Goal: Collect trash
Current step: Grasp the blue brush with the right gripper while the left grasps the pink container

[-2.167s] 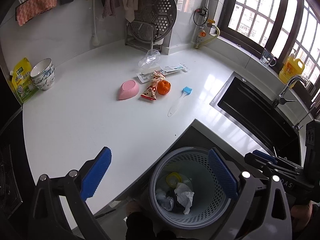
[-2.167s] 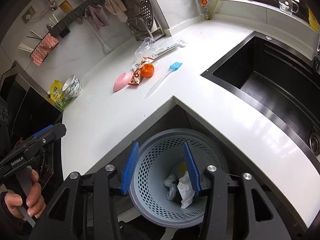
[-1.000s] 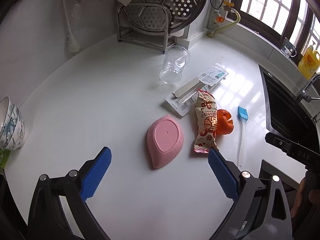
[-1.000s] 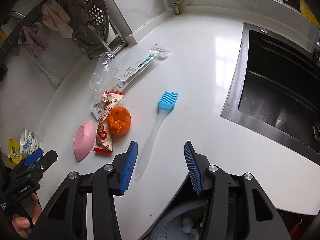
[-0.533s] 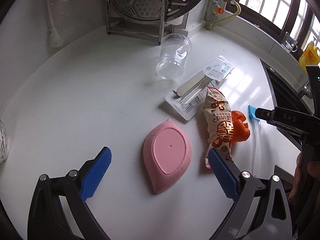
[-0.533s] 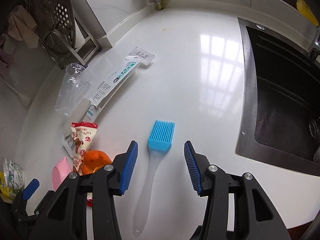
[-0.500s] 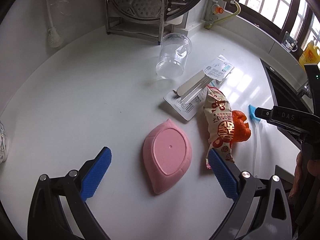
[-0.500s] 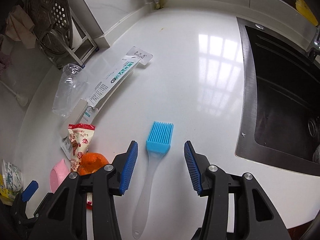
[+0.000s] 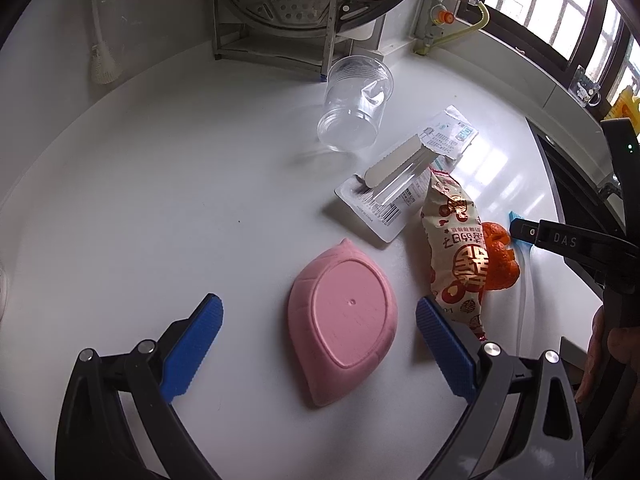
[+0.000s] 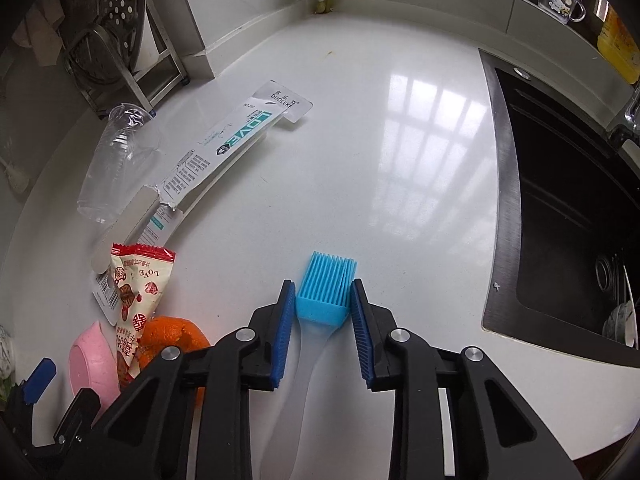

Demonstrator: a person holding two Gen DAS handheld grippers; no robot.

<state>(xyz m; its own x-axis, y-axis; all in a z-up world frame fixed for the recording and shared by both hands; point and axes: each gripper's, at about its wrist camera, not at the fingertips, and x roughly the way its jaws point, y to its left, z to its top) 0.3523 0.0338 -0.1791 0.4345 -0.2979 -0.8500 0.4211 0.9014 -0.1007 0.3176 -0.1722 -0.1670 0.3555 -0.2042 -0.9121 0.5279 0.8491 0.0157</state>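
On the white counter (image 9: 160,184) lie an upturned pink dish (image 9: 344,324), a red-and-cream snack wrapper (image 9: 460,248), an orange peel (image 9: 500,264), a torn blister pack (image 9: 404,176) and a clear plastic cup (image 9: 356,108) on its side. My left gripper (image 9: 318,340) is open, its jaws on either side of the pink dish. My right gripper (image 10: 320,320) is partly closed, its jaws close on either side of the blue silicone brush (image 10: 326,288) head; I cannot tell if they touch it. The wrapper (image 10: 136,288), peel (image 10: 172,340) and cup (image 10: 116,160) also show in the right wrist view.
A metal rack (image 9: 280,12) with a perforated steamer tray stands at the back. A black sink (image 10: 568,208) lies to the right. A long toothbrush pack (image 10: 236,140) lies behind the brush. The right gripper body (image 9: 580,244) shows at the left view's right edge.
Both grippers have moved from over the bin to low over the counter. The right jaws have narrowed around the blue brush head. The left gripper has come closer to the pink dish.
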